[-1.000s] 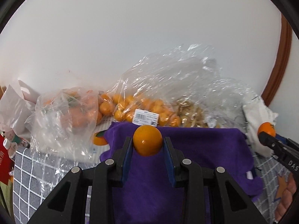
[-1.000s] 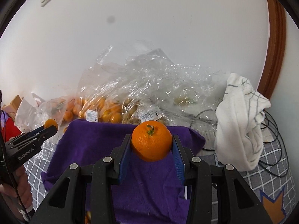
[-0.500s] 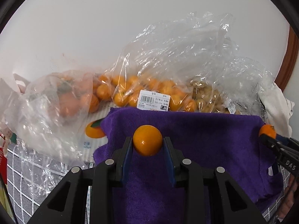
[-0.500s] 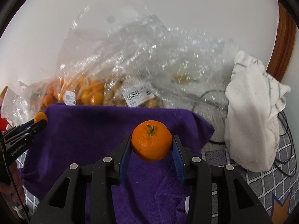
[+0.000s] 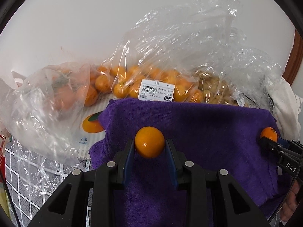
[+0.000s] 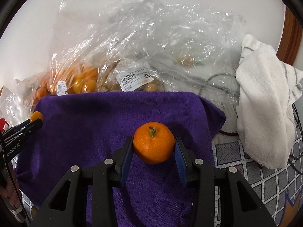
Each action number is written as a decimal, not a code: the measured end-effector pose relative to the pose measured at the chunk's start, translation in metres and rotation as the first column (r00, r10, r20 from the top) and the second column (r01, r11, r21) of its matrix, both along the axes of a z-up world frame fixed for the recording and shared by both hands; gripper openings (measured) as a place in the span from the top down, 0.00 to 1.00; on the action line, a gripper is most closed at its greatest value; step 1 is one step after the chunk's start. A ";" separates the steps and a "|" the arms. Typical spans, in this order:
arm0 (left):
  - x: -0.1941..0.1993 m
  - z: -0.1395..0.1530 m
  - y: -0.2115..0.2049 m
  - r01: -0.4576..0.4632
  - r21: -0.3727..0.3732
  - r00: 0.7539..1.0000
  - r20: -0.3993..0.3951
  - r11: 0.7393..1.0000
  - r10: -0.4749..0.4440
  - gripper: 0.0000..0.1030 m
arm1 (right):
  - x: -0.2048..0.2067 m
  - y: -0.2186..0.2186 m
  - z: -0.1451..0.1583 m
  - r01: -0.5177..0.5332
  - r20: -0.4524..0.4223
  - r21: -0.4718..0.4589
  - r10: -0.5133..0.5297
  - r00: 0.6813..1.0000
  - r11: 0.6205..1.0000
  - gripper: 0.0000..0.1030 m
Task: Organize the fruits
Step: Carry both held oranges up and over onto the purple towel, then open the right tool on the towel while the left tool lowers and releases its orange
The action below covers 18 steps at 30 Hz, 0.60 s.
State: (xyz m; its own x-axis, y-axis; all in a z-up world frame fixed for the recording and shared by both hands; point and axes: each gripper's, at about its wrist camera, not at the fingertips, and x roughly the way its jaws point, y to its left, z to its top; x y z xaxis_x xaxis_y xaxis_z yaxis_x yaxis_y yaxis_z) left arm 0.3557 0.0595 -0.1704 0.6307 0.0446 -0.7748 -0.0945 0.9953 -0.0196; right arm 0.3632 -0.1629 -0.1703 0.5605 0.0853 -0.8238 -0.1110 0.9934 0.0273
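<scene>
Both grippers had sunk toward the purple towel (image 6: 94,124); my left gripper (image 5: 149,147) pinched a kumquat (image 5: 149,141), my right gripper (image 6: 153,147) a mandarin (image 6: 153,141), towel directly beneath both.

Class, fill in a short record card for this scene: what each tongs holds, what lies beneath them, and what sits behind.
left tongs: shut on a small smooth orange fruit
right tongs: shut on a mandarin, stem up
beneath: purple towel
behind: clear bags of fruit
right side: white cloth
</scene>
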 end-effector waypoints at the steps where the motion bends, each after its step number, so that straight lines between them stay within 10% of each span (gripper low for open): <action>1: 0.001 -0.002 0.000 -0.001 -0.003 1.000 -0.009 1.000 0.001 0.70 | 0.000 0.000 -0.001 0.001 -0.002 -0.003 -0.001 1.000 1.000 0.59; 18: 0.005 -0.018 -0.005 0.001 0.003 1.000 -0.022 1.000 -0.001 0.69 | -0.006 0.003 0.011 -0.022 0.048 -0.008 0.023 0.999 1.000 0.50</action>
